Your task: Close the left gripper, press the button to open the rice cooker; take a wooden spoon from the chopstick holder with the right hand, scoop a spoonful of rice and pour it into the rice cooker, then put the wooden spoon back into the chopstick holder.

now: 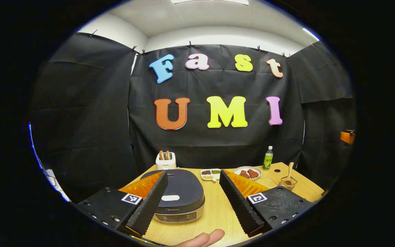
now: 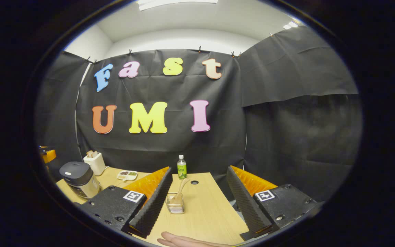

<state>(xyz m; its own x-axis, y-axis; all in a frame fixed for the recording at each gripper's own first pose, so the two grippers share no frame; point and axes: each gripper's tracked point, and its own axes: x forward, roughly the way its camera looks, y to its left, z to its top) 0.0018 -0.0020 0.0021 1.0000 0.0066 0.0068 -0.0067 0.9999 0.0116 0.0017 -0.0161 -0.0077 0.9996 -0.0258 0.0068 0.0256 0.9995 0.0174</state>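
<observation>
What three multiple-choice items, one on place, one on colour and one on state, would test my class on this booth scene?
1. Where is the wooden spoon?
A. In the chopstick holder
B. On the rice cooker
C. In the right gripper

2. What colour is the rice cooker's lid?
A. White
B. Dark grey
C. Orange

3. How does the left gripper stand?
A. Shut on the spoon
B. Shut on the lid
C. Open

Answers:
1 A: in the right gripper view the spoon's handle rises out of the holder on the table.
2 B: in the left gripper view the closed lid is dark grey over a silver base.
3 C: its two fingers stand wide apart with the cooker seen between them, nothing held.
</observation>
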